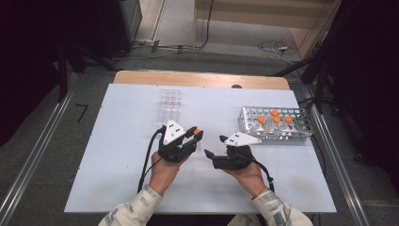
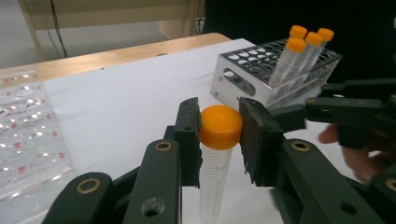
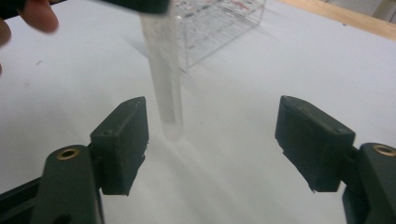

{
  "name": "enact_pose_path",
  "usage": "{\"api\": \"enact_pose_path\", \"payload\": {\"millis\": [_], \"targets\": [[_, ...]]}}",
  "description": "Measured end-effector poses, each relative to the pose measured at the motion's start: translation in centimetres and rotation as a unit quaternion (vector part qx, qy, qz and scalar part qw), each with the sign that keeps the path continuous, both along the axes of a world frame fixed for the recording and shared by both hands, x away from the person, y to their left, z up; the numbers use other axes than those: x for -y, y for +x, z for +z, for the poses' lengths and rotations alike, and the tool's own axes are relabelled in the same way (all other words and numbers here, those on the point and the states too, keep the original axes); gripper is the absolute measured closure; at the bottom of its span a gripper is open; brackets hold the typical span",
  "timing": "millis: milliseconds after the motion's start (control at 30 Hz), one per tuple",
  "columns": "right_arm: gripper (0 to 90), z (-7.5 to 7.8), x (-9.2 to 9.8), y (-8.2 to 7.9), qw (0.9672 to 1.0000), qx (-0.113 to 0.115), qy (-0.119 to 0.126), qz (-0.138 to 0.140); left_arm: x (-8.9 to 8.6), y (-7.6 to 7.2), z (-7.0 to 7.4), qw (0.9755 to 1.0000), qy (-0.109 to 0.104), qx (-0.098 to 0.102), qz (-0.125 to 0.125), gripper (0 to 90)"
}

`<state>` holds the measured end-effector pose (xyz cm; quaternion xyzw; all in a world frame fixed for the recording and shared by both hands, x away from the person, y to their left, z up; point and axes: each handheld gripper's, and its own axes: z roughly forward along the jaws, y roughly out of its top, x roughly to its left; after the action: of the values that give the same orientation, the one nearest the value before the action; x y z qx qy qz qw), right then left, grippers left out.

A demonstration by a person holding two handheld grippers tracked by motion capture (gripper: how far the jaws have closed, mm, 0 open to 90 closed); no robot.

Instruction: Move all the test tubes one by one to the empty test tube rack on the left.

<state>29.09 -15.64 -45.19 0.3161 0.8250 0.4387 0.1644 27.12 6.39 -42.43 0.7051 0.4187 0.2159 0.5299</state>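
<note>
A clear tube with an orange cap hangs upright between the pads of my left gripper, which is shut on the cap. In the high view the left gripper holds the orange cap near the table's middle. My right gripper sits just to its right, pointing toward it. Its jaws stand wide open and hold nothing. The tube's clear body hangs beyond the left-hand pad in the right gripper view, untouched by either pad.
A metal tube rack at the right holds several orange-capped tubes; in the left gripper view the metal rack stands behind the held tube. A clear plastic rack rests at the back centre. White table sheet lies around the hands.
</note>
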Motion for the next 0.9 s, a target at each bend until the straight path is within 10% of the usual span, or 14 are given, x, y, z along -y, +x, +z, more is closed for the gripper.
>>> {"api": "enact_pose_path", "payload": {"millis": [533,900], "targets": [[22.4,-0.5,6.1,-1.2,0.9988,-0.012,0.009,-0.047,-2.5,3.4,2.3,0.9987,-0.001,0.003,0.050,70.2],[22.4,-0.8,6.2,-1.1,0.9987,-0.014,0.005,-0.049,-3.9,5.2,3.6,0.9969,0.001,0.012,0.078,70.2]]}}
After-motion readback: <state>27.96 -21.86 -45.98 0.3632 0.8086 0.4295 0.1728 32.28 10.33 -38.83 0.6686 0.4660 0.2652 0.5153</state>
